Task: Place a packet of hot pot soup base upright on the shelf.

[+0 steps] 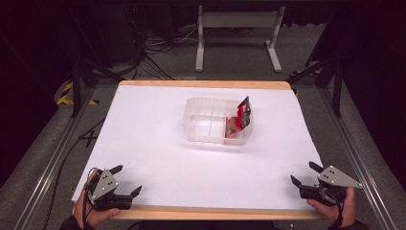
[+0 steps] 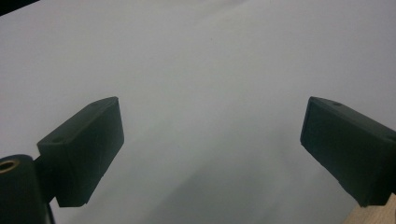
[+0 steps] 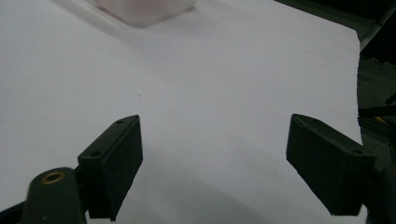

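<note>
A: Where's the clear tray (image 1: 210,125)?
B: Mid-counter, toward the far edge, a red packet (image 1: 239,120) propped in its right end.
A: And the grippers?
B: Left gripper (image 1: 125,180) and right gripper (image 1: 302,173) sit at the near corners of the counter (image 1: 143,143), fingers wide and holding nothing, bare white surface between them and the tray.

The bench (image 1: 158,143) is plain white on top with a pale wood edge, and on it the divided plastic container (image 1: 203,125) is clear and faintly milky, holding a red packet (image 1: 238,120) with black and white print. The left gripper (image 1: 125,181) and right gripper (image 1: 303,173) are black, each topped by a grey three-cornered plate. The floor (image 1: 239,57) beyond is dark grey, with yellow-and-black striped tape (image 1: 67,93) at the left.
</note>
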`<state>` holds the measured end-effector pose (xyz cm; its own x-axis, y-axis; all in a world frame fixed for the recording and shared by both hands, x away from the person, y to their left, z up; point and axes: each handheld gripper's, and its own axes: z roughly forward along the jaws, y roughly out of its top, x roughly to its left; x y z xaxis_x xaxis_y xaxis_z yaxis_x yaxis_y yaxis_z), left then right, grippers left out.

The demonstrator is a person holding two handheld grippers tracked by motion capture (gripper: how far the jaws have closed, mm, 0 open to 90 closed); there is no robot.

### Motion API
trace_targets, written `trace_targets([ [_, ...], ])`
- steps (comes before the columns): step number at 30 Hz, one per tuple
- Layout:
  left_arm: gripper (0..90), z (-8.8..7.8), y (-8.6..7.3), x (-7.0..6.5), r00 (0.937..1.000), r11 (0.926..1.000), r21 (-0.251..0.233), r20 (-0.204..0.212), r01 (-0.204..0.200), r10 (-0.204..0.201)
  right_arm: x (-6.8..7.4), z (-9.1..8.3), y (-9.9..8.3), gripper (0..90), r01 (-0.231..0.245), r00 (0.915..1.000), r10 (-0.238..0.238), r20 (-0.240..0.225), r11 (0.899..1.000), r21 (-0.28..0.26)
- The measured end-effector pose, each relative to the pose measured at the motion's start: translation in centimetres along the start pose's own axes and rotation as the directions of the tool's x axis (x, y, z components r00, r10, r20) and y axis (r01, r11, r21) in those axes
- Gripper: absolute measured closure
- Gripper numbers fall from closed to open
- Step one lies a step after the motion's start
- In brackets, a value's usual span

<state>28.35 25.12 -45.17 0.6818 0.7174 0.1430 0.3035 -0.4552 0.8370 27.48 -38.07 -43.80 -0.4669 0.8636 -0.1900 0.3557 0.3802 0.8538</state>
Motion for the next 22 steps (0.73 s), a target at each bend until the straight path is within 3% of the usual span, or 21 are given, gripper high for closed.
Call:
trace_targets([
  [22,6.6,0.09,0.03,-0.01,1.0,1.0,0.001,0.001,0.005,-0.005,0.04,-0.03,0.07,19.5,0.001,1.0,-0.001,0.004,1.0,-0.004],
])
